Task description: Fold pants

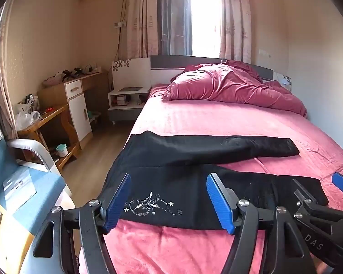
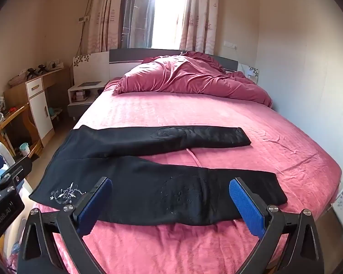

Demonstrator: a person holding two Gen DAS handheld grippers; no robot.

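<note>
So the black fabric pants (image 2: 148,178) are laid out flat across the near part of a bed with a fuzzy pink sheet (image 2: 194,114), both legs spread apart in a V and running off to the right, waist end hanging toward the bed's left edge. There's a little white embroidered flower design (image 1: 152,205) on the near leg up by the waist.

The left gripper (image 1: 169,202), black frame with blue ribbed pads, has its jaws wide apart and sits over that flower patch, nothing pinched between them. The right gripper (image 2: 171,205) is spread wide too, hovering over the lower part of the same near leg, also gripping nothing.

Further back there's a crumpled dark pink duvet (image 2: 189,77) bunched up by the headboard.
</note>
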